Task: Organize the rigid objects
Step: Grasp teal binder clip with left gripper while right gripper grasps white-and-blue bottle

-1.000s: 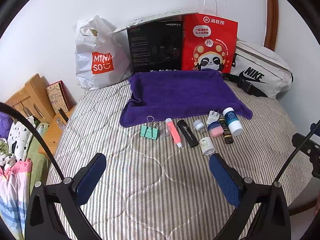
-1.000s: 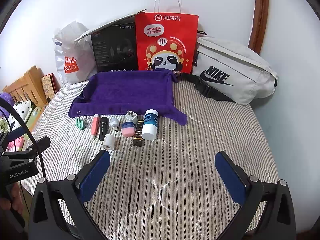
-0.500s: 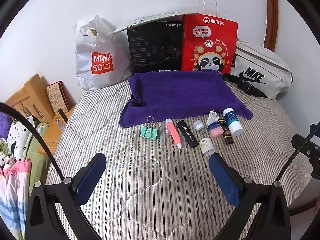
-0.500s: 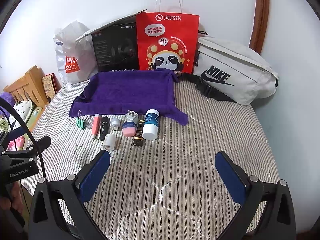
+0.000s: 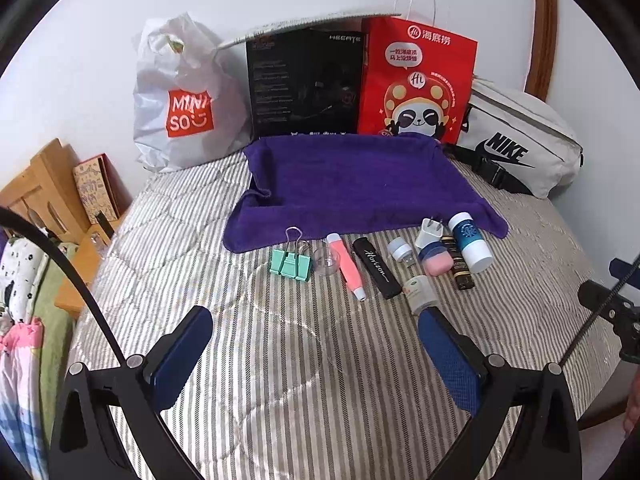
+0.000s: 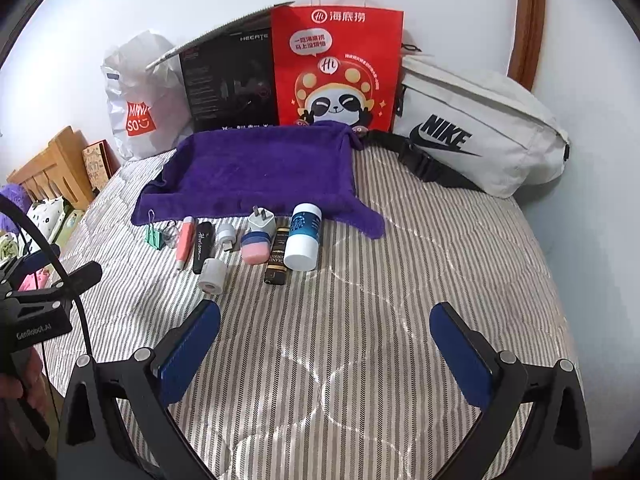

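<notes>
Both grippers are just hovering over the striped bedspread (image 5: 304, 360) with nothing in them: the left gripper (image 5: 316, 344) has its blue pads spread wide apart, and the right gripper (image 6: 326, 340) is spread just as wide. All the little stuff sits in a loose row on the bedspread right along the front edge of the purple towel (image 5: 352, 184), which is bare on top. Going left to right in the left wrist view: a mint green binder clip (image 5: 291, 263), a small clear cup (image 5: 326, 261) touching a pink tube (image 5: 347, 266), a black case (image 5: 377, 267) with script lettering, a tiny white jar (image 5: 399, 249), a white plug adapter (image 5: 430, 233) propped against a pink and blue piece (image 5: 434, 261), a dark bottle with gold print (image 5: 459, 267) and a white bottle with a teal label (image 5: 470, 242) lying down. A white round tub (image 5: 420, 292) sits in front of the row, just beyond the left gripper's right pad. Behind the towel, against the wall, stand a white Miniso bag (image 5: 182, 100), a black box (image 5: 304, 84), a red panda paper bag (image 5: 416, 80) and a white Nike waist bag (image 5: 520, 148).
</notes>
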The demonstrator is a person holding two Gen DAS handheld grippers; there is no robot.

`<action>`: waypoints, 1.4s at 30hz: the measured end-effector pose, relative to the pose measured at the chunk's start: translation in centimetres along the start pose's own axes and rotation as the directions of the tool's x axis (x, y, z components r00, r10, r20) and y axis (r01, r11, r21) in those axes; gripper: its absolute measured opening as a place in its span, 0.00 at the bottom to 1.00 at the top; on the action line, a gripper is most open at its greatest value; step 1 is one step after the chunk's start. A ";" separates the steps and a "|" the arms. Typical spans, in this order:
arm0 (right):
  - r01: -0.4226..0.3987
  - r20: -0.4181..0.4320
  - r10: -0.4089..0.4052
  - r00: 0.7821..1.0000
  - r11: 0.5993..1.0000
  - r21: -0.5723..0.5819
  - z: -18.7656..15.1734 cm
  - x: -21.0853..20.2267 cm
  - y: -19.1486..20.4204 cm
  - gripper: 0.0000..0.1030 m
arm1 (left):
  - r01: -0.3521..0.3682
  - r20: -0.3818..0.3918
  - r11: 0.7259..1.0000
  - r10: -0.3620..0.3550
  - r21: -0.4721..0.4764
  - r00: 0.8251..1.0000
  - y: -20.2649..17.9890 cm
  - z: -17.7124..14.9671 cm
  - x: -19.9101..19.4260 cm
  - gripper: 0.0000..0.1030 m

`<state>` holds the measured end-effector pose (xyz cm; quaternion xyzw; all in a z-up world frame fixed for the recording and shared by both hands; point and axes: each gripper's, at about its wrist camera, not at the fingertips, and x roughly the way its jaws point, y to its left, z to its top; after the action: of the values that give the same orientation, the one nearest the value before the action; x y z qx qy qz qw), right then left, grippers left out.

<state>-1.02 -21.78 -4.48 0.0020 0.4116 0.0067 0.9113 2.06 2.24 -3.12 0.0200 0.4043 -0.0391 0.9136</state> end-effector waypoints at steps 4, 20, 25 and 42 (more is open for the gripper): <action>0.001 -0.009 -0.002 1.000 1.000 -0.002 -0.4 1.4 0.1 1.00 | 0.008 -0.029 1.000 -0.007 0.013 1.000 0.6 0.2 2.5 1.00; -0.022 -0.081 0.023 0.996 1.000 0.019 -1.4 7.2 -0.8 1.00 | -0.025 -0.093 0.992 0.036 0.120 0.995 2.7 1.9 12.1 0.99; -0.032 -0.114 0.033 0.993 0.999 0.013 -1.6 8.8 -1.0 1.00 | 0.002 -0.106 0.989 0.014 0.149 0.994 3.3 2.3 14.0 0.98; -0.062 -0.154 0.065 0.986 0.998 0.024 -1.0 11.4 -0.2 1.00 | 0.153 -0.093 0.976 -0.140 0.153 0.986 3.5 3.0 15.7 0.48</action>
<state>5.72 -21.82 -13.71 0.0232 0.4807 0.0321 0.8760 15.06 4.65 -12.68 0.0647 0.4375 -0.1377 0.8863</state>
